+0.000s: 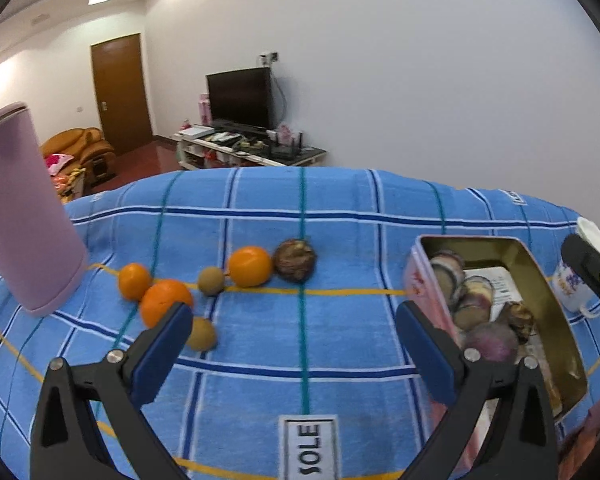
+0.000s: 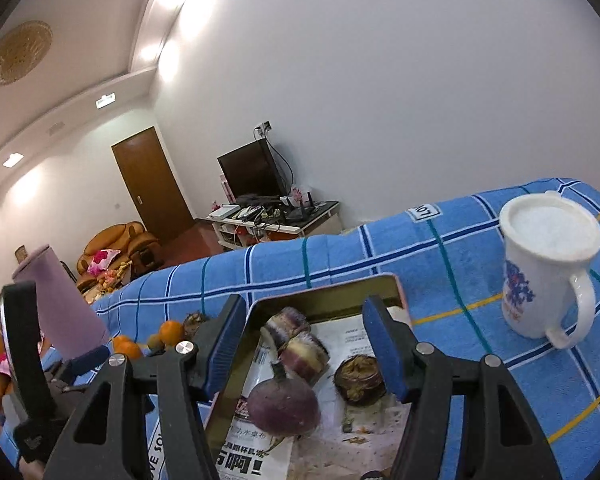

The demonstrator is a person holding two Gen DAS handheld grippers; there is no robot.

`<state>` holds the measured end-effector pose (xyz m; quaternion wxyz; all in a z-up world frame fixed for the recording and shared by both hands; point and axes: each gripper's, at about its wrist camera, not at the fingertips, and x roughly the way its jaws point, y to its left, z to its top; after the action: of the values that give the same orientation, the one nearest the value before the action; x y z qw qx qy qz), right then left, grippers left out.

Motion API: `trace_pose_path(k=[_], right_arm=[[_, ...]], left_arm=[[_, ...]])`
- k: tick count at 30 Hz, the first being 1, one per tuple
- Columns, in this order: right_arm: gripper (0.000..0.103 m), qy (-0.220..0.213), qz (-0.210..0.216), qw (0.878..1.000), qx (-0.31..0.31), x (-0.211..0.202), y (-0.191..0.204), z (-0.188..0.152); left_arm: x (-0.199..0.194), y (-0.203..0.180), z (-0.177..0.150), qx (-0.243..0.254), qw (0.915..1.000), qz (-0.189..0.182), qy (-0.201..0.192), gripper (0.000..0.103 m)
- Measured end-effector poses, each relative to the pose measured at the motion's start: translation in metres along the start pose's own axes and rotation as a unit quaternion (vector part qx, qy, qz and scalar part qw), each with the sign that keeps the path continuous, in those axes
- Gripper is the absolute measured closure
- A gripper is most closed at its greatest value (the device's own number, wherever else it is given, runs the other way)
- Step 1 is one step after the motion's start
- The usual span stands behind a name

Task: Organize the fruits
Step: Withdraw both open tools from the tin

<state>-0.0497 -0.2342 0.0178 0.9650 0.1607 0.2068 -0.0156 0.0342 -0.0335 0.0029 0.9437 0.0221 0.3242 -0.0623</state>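
In the left wrist view three oranges (image 1: 250,266) (image 1: 134,281) (image 1: 165,307), two small brown kiwis (image 1: 211,281) (image 1: 202,334) and a dark brown wrinkled fruit (image 1: 295,260) lie in a loose row on the blue checked cloth. My left gripper (image 1: 296,320) hangs wide open over the cloth just in front of them, holding nothing. My right gripper (image 2: 304,332) is half open above an open gold tin (image 2: 324,284) with nothing between its pads. The tin holds a round purple fruit (image 2: 284,402), striped cut pieces (image 2: 304,354) and a dark brown fruit (image 2: 358,378) on printed paper.
A tall pink cylinder (image 1: 24,208) stands at the left, close to the oranges. A white mug (image 2: 548,264) with a blue pattern stands to the right of the tin (image 1: 548,292). The cloth-covered table ends at its far edge, with a TV stand and sofa beyond.
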Motion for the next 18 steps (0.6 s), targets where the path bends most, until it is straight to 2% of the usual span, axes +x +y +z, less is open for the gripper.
trace_pose_path(k=[7,12,18], right_arm=[[0.040,-0.001,-0.012,1.000,-0.021,0.003,0.012,-0.015],[0.040,-0.011,-0.023,0.999,-0.029,-0.003,0.019,-0.019],[0.041,0.000,-0.022,0.999,-0.044,-0.002,0.041,-0.024]], left_arm=[[0.003,0.017,-0.009,0.006,0.9996,0.027,0.008,0.000],[0.005,0.036,-0.008,0.022,0.9993,0.020,0.021,0.000],[0.007,0.089,0.006,0.004,0.9992,0.040,0.007,0.000]])
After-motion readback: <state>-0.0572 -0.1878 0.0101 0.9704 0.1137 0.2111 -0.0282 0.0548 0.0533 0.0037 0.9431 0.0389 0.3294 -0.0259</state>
